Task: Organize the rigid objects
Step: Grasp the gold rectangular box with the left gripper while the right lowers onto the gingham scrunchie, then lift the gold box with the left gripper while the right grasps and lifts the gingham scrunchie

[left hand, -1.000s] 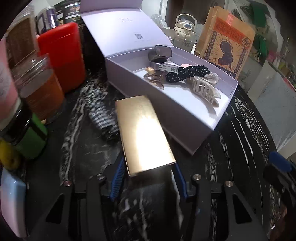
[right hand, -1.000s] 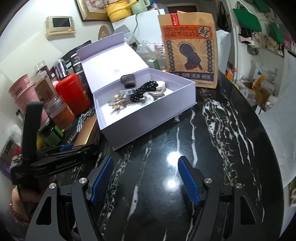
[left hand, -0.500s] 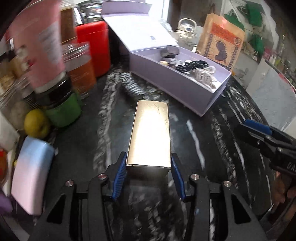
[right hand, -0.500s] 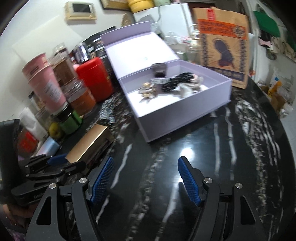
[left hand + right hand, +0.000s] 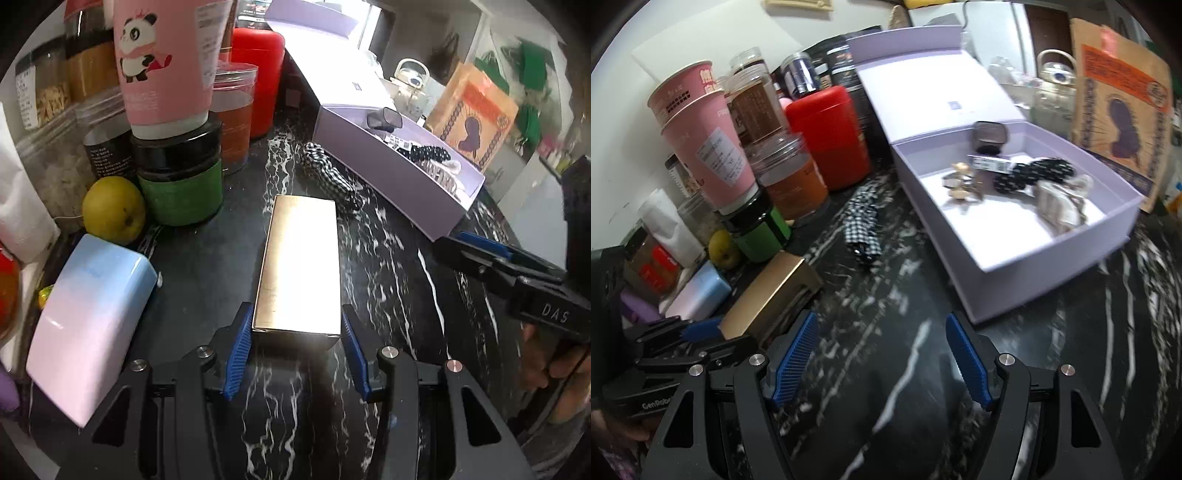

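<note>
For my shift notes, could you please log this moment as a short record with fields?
left gripper: shut on the gold box
right gripper: open, nothing between its pads, above the black marble counter
lilac box: lid open, holding hair clips and a dotted scrunchie
checked cloth item: lying on the counter beside the lilac box

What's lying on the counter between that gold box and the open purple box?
A black-and-white checked fabric piece lies between the gold box and the lavender box; the right wrist view shows it best.
</note>
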The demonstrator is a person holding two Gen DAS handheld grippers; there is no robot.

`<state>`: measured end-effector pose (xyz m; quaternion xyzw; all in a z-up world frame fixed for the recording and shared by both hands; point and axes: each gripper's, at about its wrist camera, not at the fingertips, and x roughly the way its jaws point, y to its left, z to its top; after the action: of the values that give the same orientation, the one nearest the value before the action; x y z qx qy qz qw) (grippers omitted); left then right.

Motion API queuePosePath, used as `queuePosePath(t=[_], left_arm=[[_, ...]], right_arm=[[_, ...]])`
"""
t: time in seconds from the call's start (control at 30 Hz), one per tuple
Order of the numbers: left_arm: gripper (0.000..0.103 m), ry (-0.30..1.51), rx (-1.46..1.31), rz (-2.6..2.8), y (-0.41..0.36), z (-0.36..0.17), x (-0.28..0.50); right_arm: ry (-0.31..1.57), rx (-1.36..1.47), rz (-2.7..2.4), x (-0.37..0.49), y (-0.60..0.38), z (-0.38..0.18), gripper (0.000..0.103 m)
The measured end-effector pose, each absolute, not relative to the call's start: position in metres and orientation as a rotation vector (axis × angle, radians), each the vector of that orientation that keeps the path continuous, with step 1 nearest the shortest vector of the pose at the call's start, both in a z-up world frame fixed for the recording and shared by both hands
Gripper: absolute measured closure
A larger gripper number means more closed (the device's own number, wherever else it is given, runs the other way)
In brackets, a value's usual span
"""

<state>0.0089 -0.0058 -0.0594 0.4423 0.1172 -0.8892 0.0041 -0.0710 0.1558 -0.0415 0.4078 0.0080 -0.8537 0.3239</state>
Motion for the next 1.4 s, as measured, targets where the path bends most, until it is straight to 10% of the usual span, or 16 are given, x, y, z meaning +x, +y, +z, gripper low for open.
queuePosePath(t=[0.6,1.07,1.4], left_arm=[[0.054,0.469,1.441,-2.798,-0.023,-0.073,-0.026],[0.054,0.462,1.413,-2.782,-0.034,-0.073,-0.032],[0.055,0.429,1.389,-2.8,-0.024,-0.071,-0.026]], right_arm=[[0.222,1.046,-2.1,-0.124,0.086,-0.047,0.047],[0.352,1.109,-2.102,-0.142,0.056,-0.064,0.083],[0.29,1.128,-2.093,-0.118,0.082,-0.056,0.086]])
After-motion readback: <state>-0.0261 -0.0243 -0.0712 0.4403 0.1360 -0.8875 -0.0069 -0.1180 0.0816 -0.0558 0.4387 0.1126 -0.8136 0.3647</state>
